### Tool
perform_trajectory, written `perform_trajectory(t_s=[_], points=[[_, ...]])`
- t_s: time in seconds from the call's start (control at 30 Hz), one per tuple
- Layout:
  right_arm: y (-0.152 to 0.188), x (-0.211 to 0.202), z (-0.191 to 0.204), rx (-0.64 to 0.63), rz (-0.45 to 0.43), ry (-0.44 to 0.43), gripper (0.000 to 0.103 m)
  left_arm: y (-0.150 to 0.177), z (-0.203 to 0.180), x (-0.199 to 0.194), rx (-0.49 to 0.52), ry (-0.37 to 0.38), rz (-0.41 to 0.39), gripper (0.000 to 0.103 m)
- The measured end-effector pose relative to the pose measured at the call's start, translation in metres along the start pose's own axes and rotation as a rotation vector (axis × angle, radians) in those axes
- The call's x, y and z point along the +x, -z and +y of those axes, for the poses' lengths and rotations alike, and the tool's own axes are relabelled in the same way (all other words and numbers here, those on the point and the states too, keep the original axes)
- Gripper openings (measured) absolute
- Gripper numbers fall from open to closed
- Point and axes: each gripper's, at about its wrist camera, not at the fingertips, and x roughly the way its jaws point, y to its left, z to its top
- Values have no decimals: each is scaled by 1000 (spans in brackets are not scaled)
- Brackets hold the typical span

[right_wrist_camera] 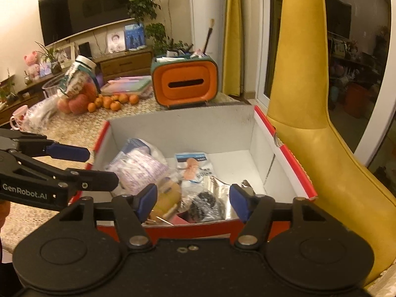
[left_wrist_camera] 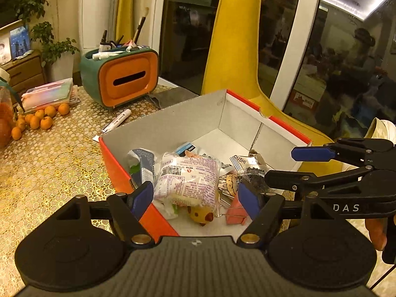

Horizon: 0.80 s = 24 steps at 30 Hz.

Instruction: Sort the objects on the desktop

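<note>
An open red-and-white cardboard box [left_wrist_camera: 170, 121] [right_wrist_camera: 183, 126] sits on the patterned table. Inside lie a white snack packet with purple print [left_wrist_camera: 189, 180] [right_wrist_camera: 141, 167], a dark seed packet [left_wrist_camera: 252, 175] [right_wrist_camera: 205, 203], a pink binder clip [left_wrist_camera: 236, 214], a yellow toy [left_wrist_camera: 200, 215] and other packets. My left gripper [left_wrist_camera: 195, 198] is open and empty over the box's near end. My right gripper [right_wrist_camera: 193, 203] is open and empty over the box's near edge; it also shows at the right of the left wrist view [left_wrist_camera: 284, 165].
An orange-and-teal tissue box organizer [left_wrist_camera: 121, 76] [right_wrist_camera: 184, 84] holds pens and brushes behind the box. A white marker [left_wrist_camera: 116, 121] lies beside the box. Tangerines [left_wrist_camera: 39, 121] [right_wrist_camera: 111, 101], a pastel case [left_wrist_camera: 49, 94] and a jar [right_wrist_camera: 79, 79] stand left. A yellow chair [right_wrist_camera: 309, 123] stands right.
</note>
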Motion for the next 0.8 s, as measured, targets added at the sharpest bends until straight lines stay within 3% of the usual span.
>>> perform_trajectory(t_s=[0.27,0.37,0.7,0.8], points=[[7,-17,9,-11,-36,-31,72,11,-2,-28,-22,-33,-57,75],[9,-23,13,-14,-45,-42,74,14,-2,-35,-34,-36,-66,85],[16,-36,23,-26,-71,-53,83,26,-2,-46,-49,-36,-62,86],[17,-42,23,-28,-77,-52,85,29,-2,-50,-54,-37,-69,95]])
